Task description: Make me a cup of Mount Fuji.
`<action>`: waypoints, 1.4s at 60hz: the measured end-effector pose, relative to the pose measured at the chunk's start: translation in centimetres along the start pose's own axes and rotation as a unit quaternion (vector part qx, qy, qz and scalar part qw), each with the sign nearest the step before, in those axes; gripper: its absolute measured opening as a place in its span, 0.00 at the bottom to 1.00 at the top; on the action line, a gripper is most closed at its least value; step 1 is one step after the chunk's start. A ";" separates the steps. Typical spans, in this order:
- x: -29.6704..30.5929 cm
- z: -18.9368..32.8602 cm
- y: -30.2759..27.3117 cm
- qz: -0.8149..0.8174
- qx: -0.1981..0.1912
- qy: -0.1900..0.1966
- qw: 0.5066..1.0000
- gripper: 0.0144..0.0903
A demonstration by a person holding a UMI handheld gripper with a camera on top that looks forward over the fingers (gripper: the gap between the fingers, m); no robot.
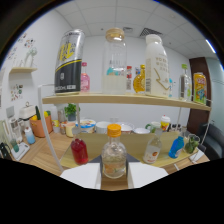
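Observation:
My gripper (114, 167) is shut on a small clear bottle with an orange cap (114, 154). The bottle stands upright, with a pale finger (85, 175) pressed against each side. Just beyond it, a row of small bottles lines the lower wooden shelf (135, 142): a red one (79, 151) beyond the left finger, a white one with an orange label (153, 150) beyond the right finger, then a blue one (176, 146) and a green jar (191, 144).
The upper shelf (125, 100) carries a black-and-yellow can (68, 62), a tall clear jar with a wooden lid (114, 62), a white bottle (156, 67) and smaller bottles and cans. Bowls and cups (102, 126) sit behind the row. An orange pot (40, 126) stands left.

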 end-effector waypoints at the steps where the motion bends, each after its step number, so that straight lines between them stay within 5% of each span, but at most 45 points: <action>1: -0.2 -0.4 0.1 0.004 -0.001 -0.004 1.000 0.28; 26: -2.8 -5.1 9.5 0.232 -0.082 -0.070 0.967 0.27; 39: -2.0 -4.2 9.1 0.497 -0.071 -0.110 0.858 0.27; 66: 0.8 -2.2 7.2 0.826 -0.019 -0.168 0.538 0.27; 84: 0.9 -2.5 6.9 0.830 -0.024 -0.172 0.529 0.27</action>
